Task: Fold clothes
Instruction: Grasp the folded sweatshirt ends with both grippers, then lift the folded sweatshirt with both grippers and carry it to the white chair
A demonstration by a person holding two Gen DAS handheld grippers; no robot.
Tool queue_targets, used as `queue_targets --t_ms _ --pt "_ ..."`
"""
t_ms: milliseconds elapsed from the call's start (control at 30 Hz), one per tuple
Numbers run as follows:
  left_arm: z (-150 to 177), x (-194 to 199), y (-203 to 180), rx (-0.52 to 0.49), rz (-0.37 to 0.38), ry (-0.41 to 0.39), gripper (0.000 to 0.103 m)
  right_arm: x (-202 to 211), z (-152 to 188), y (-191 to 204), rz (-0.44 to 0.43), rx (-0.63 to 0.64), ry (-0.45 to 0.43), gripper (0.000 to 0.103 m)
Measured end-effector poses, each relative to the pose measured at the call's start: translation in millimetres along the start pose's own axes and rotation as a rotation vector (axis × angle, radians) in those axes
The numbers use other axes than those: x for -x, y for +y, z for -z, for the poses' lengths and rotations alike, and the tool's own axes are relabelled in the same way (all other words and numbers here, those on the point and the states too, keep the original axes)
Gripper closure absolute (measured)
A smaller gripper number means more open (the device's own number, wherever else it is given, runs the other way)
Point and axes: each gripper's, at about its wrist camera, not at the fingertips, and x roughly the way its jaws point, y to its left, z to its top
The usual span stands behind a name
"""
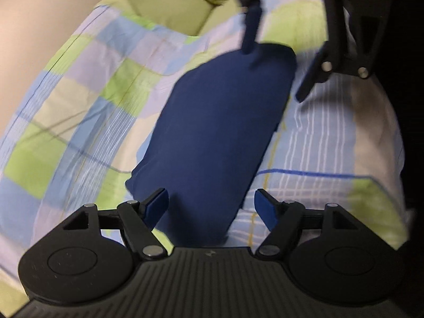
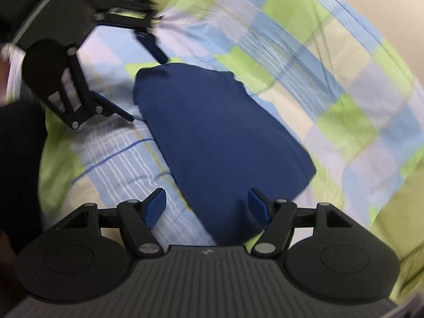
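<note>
Cloth (image 1: 220, 132): navy, folded into narrow strip on checked sheet (image 1: 79, 111)
Left gripper (image 1: 210, 206): spread wide, empty
Right gripper (image 2: 206, 206): spread wide, empty
Left to do: probably 1 crosswise fold

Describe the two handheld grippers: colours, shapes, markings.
Both look identical. The left gripper and right gripper have matte black ribbed bodies, round black discs at each side, black linkage bars with silver pivot pins, and flat blue finger pads. A small pale mark sits mid-body. No cables visible.

Checked green/blue/lilac bedsheet (image 1: 87, 111) w/ beige wall (image 1: 39, 16) behind, dim light.
</note>
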Motion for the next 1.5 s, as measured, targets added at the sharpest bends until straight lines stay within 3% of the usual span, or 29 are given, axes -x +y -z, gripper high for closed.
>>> queue_targets --t_ms 133,467,667,867,1000,1233,1367,1500 --pt "3 -17 0 -0.030 0.002 -0.004 0.029 -30 -5 13 0.031 0.129 0.033 0.040" --pt "0 -36 -6 -0.192 -0.032 -0.013 0.028 -49 18 27 0.182 0.449 0.060 0.043" --pt "0 -46 5 -0.152 0.047 0.014 0.034 -65 13 30 0.176 0.498 0.041 0.043" --pt "-2 -42 17 -0.211 0.099 0.036 0.052 -57 7 14 0.101 0.410 0.053 0.072" --pt "-14 -5 27 -0.248 0.098 0.034 0.054 -24 -8 3 0.097 0.388 0.037 0.077" --pt "-56 87 10 -0.349 0.064 -0.069 0.054 77 0 11 0.116 0.321 0.003 0.078" --pt "-113 115 -11 -0.441 0.041 -0.182 0.054 138 27 10 0.219 0.221 0.017 0.079" --pt "-165 133 -38 -0.514 0.041 -0.302 0.054 188 66 3 0.335 0.134 0.097 0.079"
